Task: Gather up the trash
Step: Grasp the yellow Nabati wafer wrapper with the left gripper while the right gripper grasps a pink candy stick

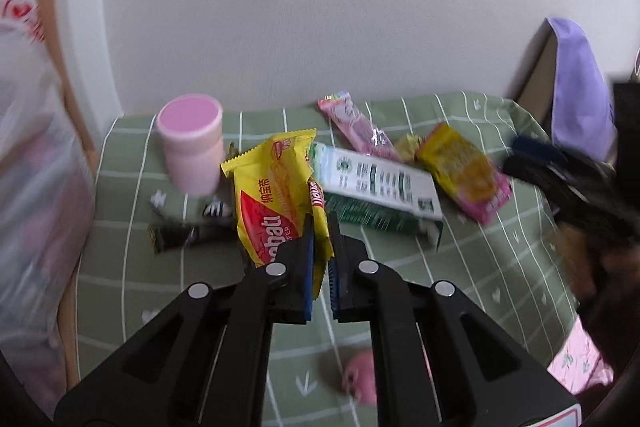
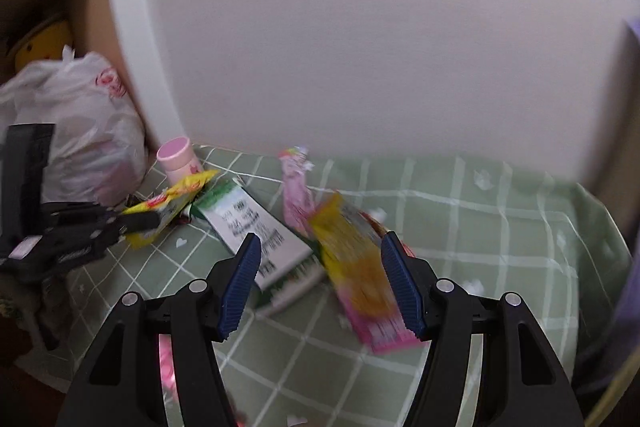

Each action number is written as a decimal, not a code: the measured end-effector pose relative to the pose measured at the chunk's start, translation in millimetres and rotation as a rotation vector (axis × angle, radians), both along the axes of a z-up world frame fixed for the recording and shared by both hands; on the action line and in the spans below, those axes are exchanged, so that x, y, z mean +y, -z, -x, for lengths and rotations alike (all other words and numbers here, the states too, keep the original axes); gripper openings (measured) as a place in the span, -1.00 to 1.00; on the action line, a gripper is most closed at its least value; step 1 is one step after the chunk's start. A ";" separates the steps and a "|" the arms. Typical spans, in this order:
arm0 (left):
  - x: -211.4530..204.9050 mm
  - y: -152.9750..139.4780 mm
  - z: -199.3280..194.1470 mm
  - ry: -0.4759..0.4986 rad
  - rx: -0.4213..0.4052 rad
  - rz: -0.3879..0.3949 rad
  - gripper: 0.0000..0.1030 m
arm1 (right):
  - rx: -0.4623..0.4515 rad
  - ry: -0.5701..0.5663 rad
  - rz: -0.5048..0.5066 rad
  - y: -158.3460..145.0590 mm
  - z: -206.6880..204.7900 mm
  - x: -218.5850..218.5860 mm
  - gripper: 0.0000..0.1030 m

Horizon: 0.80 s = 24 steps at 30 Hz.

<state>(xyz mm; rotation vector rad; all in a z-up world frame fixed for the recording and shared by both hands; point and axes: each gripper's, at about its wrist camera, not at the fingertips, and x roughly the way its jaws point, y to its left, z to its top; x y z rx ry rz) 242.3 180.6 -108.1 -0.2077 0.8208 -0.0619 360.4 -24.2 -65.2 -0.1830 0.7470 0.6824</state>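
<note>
My left gripper (image 1: 320,227) is shut on a yellow and red wafer wrapper (image 1: 272,195) and holds it above the green checked cloth (image 1: 480,267); the same wrapper shows in the right wrist view (image 2: 168,207). My right gripper (image 2: 320,259) is open above the cloth, with a yellow and pink wrapper (image 2: 360,275) lying between its fingers, nearer the right one. A green and white carton (image 1: 380,191) lies on its side mid-table, and shows in the right wrist view (image 2: 252,231). A pink stick wrapper (image 1: 356,127) lies behind it. A white plastic bag (image 2: 80,135) sits at the left.
A pink lidded cup (image 1: 192,143) stands at the back left. Dark small wrappers (image 1: 180,231) lie left of the wafer wrapper. A small pink object (image 1: 360,381) lies near the front. A purple item (image 1: 580,83) leans at the right. A white wall (image 1: 320,7) backs the table.
</note>
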 end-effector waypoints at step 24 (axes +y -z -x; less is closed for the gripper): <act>45.2 15.6 27.8 -0.158 0.051 0.075 -0.10 | 0.109 -0.124 0.010 21.5 -49.7 48.0 -0.85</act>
